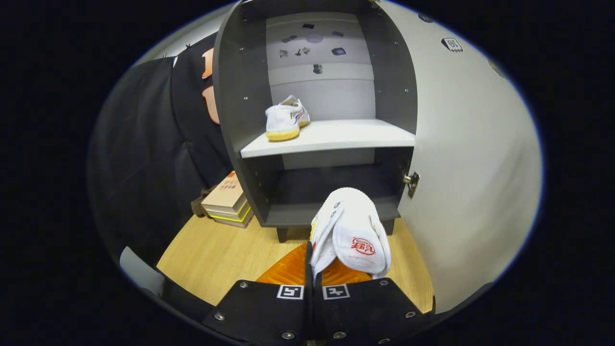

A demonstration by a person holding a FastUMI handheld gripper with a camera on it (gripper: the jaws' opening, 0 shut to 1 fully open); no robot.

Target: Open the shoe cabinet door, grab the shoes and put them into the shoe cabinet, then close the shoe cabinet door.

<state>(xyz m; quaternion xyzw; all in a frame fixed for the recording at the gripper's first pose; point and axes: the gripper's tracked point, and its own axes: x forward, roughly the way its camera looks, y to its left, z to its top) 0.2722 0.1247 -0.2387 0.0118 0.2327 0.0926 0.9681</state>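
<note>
My gripper (313,269) is shut on a white canvas shoe (353,230), pinching its side wall so the shoe hangs just ahead of the fingers, its tongue with a red mark facing me. Beyond it stands the dark grey shoe cabinet (240,96), its door (461,168) swung open to the right. A second white shoe (286,120) with a yellowish sole rests at the left end of the cabinet's white shelf (346,137). The held shoe hovers in front of the lower compartment (326,192), which looks dark and bare.
A stack of flat boxes (228,199) lies on the wooden floor (216,254) to the left of the cabinet, against the black cloth wall. The open door closes off the right side. A metal hinge (412,181) juts from the door's inner edge.
</note>
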